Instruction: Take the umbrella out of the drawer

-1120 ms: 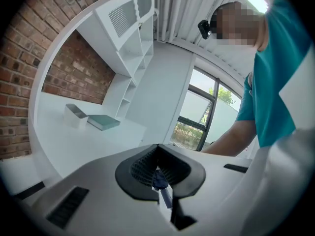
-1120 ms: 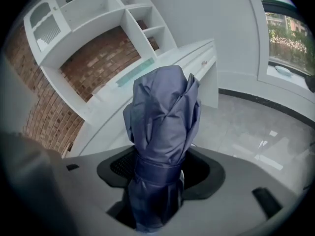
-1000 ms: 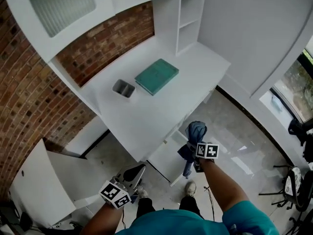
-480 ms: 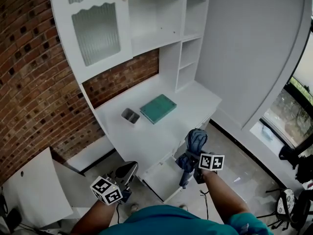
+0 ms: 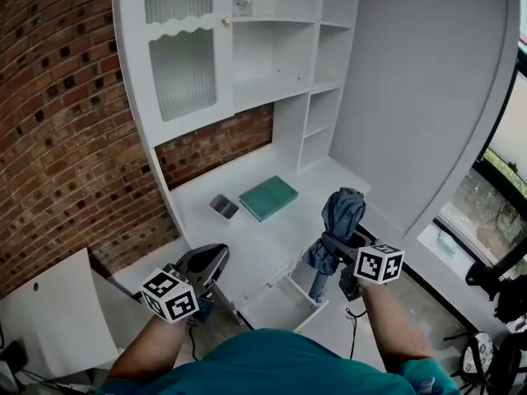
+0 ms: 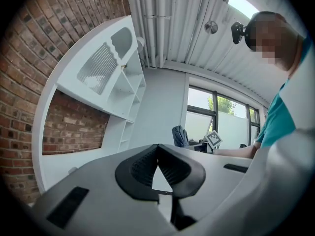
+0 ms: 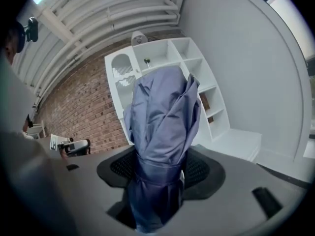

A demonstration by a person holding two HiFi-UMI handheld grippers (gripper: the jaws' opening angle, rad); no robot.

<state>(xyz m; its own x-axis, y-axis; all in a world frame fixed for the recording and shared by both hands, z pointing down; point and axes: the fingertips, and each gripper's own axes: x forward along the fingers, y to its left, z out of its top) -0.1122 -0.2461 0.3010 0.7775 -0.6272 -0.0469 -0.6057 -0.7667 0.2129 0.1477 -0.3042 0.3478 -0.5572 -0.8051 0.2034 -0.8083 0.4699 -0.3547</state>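
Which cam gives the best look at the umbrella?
Right gripper view: the umbrella fills the frame, clamped between the right gripper's jaws. Head view shows it nearly whole but small, roughly upright near the open drawer. Left gripper view catches it tiny, far off.

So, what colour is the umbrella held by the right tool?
Slate blue umbrella, plain; clearest in the right gripper view.
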